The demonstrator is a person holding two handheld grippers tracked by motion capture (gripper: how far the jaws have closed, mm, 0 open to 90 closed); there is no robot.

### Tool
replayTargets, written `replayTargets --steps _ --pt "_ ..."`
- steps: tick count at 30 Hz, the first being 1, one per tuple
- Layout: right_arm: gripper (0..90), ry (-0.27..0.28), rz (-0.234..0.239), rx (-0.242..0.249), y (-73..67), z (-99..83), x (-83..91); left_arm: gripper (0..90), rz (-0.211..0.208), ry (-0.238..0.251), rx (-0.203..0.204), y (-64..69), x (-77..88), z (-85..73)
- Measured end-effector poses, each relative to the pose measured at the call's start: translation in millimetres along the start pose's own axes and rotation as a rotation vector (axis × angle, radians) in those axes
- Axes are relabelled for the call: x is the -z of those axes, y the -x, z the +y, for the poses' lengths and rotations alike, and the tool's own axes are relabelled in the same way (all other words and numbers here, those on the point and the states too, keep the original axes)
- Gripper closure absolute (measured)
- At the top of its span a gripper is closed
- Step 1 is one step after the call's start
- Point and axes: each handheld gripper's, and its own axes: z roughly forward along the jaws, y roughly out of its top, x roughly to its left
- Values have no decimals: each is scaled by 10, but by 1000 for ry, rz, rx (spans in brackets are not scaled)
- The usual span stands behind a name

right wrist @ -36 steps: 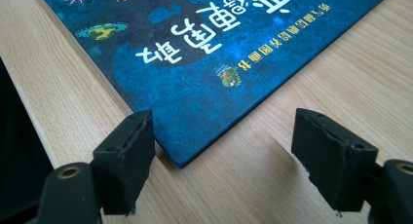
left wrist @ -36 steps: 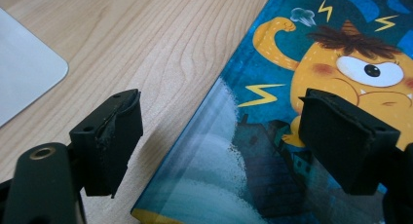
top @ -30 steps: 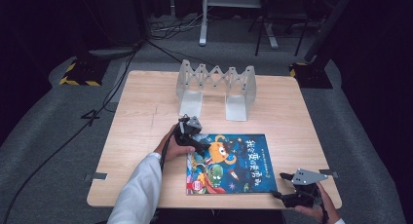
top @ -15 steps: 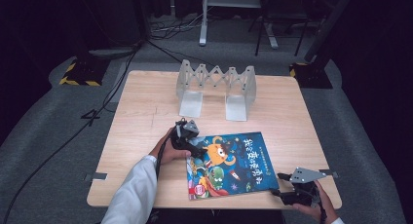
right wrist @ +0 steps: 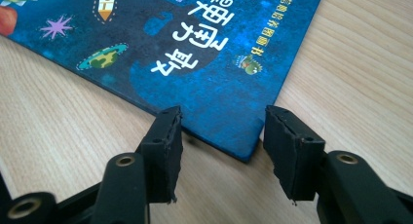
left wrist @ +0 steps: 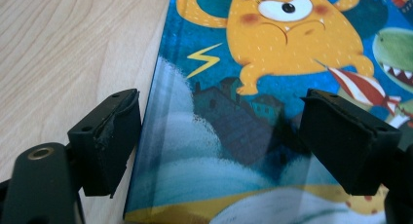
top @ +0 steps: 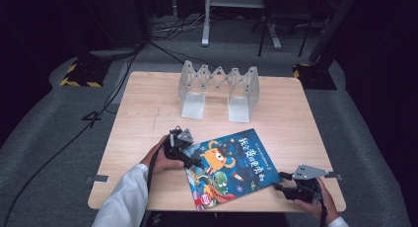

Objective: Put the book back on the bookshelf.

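The left hand-held gripper (top: pixel 190 160) rests low over the light wooden desk (top: pixel 148 113), its two black jaws spread wide apart; in the left gripper view one jaw sits on the bare wood just beside the book's spine edge while the other hangs over the cover. Between them lies the glossy blue picture book with an orange one-eyed monster on its cover (left wrist: pixel 272 87), flat on the desk and turned at an angle to the desk's edges. The right hand-held gripper (top: pixel 280 181), held in a hand (top: pixel 320 200) at the desk's near right corner, also has its jaws spread; in the right gripper view they stand on either side of the book's corner (right wrist: pixel 243 146), neither clearly touching it. Beyond both grippers, well apart from the book, a pale grey folding zigzag book rack (top: pixel 219 89) stands upright toward the far side of the desk. A white sleeve (top: pixel 123 197) covers the left forearm.
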Motion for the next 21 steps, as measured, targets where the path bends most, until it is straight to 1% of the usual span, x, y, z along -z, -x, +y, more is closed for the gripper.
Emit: replayTargets --steps 2,3,4,5,6,7,8,10,15,18,21 --pt "490 -2 -6 0 2 15 -13 162 1 -5 -1 13 21 -20" --pt "491 -4 -10 -8 2 30 -27 162 3 -5 7 43 55 -65" --pt "492 -8 -22 -9 4 58 -50 162 4 -10 -1 58 81 -91" --pt "491 -9 -29 -12 5 73 -64 162 10 -6 -1 80 102 -122" --pt "492 -8 -31 -23 5 88 -82 162 8 -5 -1 95 125 -153" --pt "491 -7 -38 -25 10 104 -99 162 8 -5 -2 112 148 -185" --pt "489 -8 -42 -27 12 122 -117 162 5 -9 6 130 173 -215" --pt "479 -13 -53 -40 17 167 -160 162 13 -8 2 169 224 -278" --pt "454 -32 -116 -39 50 333 -304 163 19 1 14 286 350 -460" --pt "447 -37 -143 -55 91 426 -400 163 19 15 21 349 415 -571" --pt "433 -35 -162 -61 123 504 -486 163 14 27 42 391 463 -665"
